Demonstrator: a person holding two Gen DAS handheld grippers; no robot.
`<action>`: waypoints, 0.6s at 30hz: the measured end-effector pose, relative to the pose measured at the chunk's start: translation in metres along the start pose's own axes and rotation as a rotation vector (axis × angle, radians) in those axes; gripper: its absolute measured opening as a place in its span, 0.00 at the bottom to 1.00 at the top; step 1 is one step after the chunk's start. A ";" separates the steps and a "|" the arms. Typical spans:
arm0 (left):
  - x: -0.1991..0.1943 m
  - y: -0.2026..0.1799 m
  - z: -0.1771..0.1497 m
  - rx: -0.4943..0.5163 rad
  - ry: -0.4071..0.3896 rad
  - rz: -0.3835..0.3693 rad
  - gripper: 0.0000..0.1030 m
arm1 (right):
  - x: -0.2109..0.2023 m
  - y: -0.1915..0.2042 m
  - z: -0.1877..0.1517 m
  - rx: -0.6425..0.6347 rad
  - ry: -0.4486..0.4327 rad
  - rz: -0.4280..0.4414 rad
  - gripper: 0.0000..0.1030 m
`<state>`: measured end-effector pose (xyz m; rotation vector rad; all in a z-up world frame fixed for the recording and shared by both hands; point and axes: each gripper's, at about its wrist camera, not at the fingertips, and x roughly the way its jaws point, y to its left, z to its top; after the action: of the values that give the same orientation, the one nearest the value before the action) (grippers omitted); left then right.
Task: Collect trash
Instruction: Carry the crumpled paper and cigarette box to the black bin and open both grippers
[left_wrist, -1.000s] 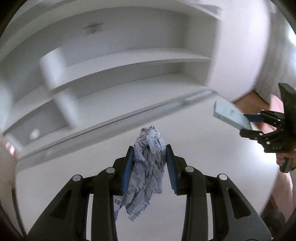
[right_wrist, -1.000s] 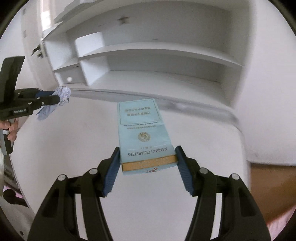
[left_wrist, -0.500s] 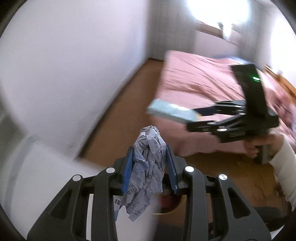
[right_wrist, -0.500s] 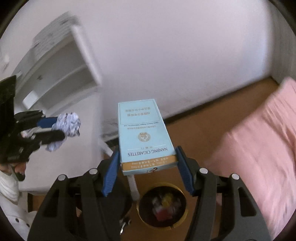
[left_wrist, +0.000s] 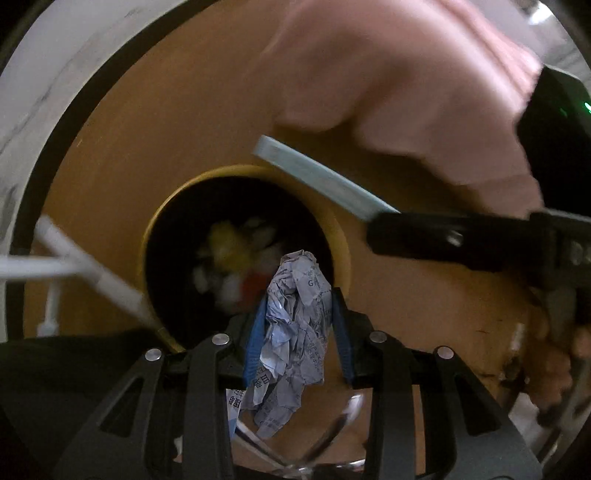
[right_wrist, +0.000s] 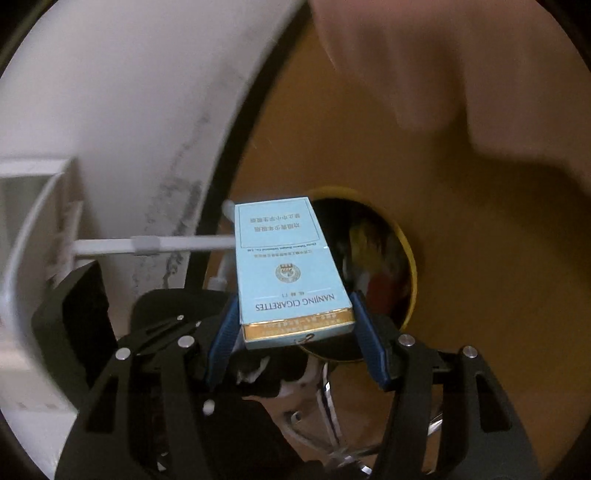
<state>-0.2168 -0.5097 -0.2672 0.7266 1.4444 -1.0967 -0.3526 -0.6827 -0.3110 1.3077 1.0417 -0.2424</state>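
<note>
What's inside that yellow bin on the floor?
The yellow bin already holds a blurry heap of scraps: white bits, something yellow, something red. What they are is too blurred to tell, and the crumpled paper covers the near part of the opening.

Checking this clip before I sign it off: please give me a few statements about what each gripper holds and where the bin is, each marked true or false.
1. The left gripper is shut on a crumpled paper. True.
2. The right gripper holds a red can. False: it is shut on a light blue cigarette box.
3. The bin is empty. False: blurred yellow, white and red scraps lie inside it.
4. The bin stands on a brown floor. True.
5. The crumpled paper already lies in the bin. False: it is clamped between the left gripper's blue pads, over the bin's near edge.
</note>
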 end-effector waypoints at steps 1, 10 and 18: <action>0.008 0.009 0.000 -0.008 0.018 0.020 0.33 | 0.010 -0.004 0.001 0.016 0.012 0.001 0.57; 0.024 0.024 0.003 -0.063 0.065 0.003 0.37 | 0.041 -0.021 0.006 0.114 0.045 0.021 0.59; 0.014 0.014 0.006 -0.094 0.054 0.052 0.94 | -0.005 -0.014 0.007 0.155 -0.074 -0.019 0.92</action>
<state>-0.2040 -0.5115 -0.2833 0.7272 1.5049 -0.9692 -0.3612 -0.6951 -0.3172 1.4180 0.9879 -0.3901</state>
